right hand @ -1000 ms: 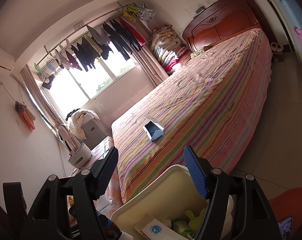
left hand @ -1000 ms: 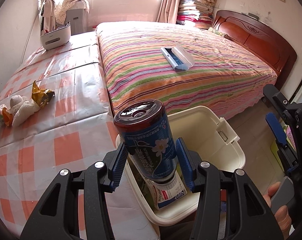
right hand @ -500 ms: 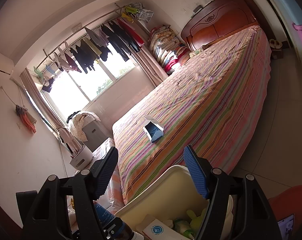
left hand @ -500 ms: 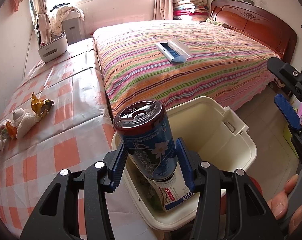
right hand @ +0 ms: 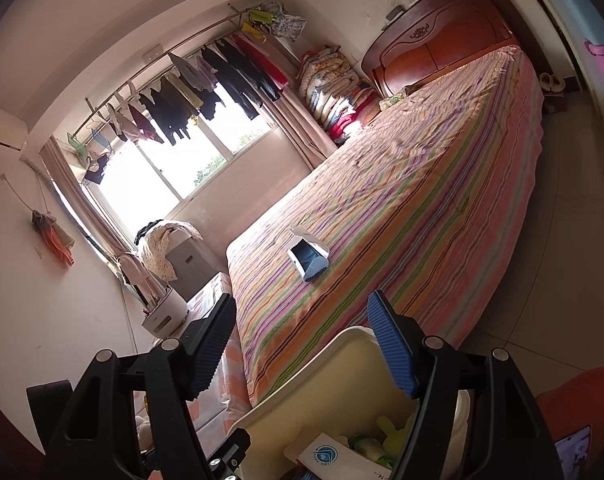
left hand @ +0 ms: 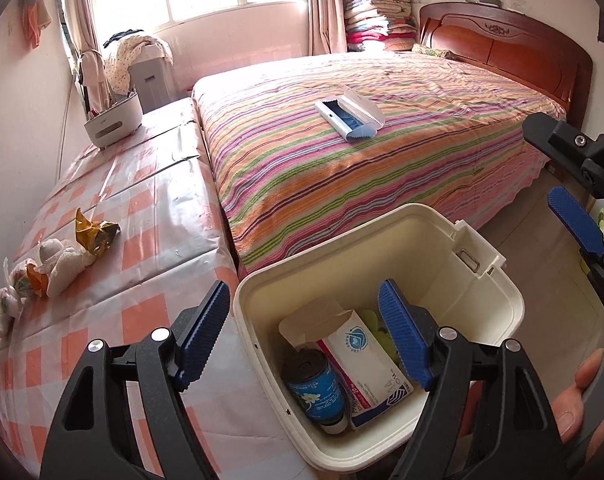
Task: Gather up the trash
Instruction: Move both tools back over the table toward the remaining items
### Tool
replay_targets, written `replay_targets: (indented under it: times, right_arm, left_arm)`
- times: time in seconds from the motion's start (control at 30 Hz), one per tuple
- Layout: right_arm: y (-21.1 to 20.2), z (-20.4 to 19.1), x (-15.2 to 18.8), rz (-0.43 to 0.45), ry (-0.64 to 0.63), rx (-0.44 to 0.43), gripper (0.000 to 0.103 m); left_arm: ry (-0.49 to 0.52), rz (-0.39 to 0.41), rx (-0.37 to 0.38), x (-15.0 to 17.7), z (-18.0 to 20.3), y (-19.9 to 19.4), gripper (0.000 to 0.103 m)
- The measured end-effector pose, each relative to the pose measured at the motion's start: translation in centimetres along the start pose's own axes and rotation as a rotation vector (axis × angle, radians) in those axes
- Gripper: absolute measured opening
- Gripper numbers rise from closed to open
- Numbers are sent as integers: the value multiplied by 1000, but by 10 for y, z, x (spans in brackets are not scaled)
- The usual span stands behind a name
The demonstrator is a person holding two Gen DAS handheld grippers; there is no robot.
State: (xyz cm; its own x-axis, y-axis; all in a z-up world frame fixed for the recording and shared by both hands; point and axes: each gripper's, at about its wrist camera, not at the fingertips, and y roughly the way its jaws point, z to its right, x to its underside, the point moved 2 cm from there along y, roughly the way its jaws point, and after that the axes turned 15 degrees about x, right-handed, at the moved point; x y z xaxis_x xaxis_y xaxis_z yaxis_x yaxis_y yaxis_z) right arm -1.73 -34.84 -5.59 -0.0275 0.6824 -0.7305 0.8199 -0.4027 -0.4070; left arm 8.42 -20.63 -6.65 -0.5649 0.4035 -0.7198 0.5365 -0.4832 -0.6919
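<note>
My left gripper [left hand: 302, 328] is open and empty above the near rim of a cream plastic bin [left hand: 498, 308]. A dark blue can [left hand: 316, 386] lies inside the bin beside a white carton [left hand: 366, 364]. On the checked table, a gold wrapper [left hand: 92, 232] and crumpled tissues [left hand: 58, 260] lie at the left. My right gripper [right hand: 302, 340] is open and empty, held above the bin [right hand: 334, 392]; its blue pad [left hand: 574, 220] shows at the right of the left wrist view.
A striped bed [left hand: 382, 152] with a white and blue box [left hand: 350, 116] on it stands behind the bin. A white appliance [left hand: 112, 124] sits at the table's far end. Tiled floor [right hand: 562, 240] runs right of the bed.
My left gripper opened and let go of the blue can, which dropped into the bin. The right gripper stayed open and barely moved.
</note>
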Motion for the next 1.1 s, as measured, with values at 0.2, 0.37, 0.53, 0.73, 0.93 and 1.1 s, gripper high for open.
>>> replay_targets:
  times: [0.2,0.37,0.53,0.73,0.93,1.1]
  right_arm:
    - [5,-3,2,-19,-7,-4,67]
    - [7,-6,3,-25,-19,-4,67]
    - [8,-13,6,-30,-39,-1,67]
    - [8,-26,13,-38,-76,-8,67]
    - [9,-46,25,-53,-125,-17,67]
    - [11,-65,38,-71,-180,-22,67]
  left_arm:
    - [64,62,-123,3,-8,-17,83]
    - [53,99,-210,6,-28,-31,84]
    - [35,115,-276,9,-49,-43,84]
    - [-3,111,-310,16,-76,-56,85]
    - [-38,107,-325,23,-108,-68,85]
    - [-71,111,-335,32,-153,-80,85]
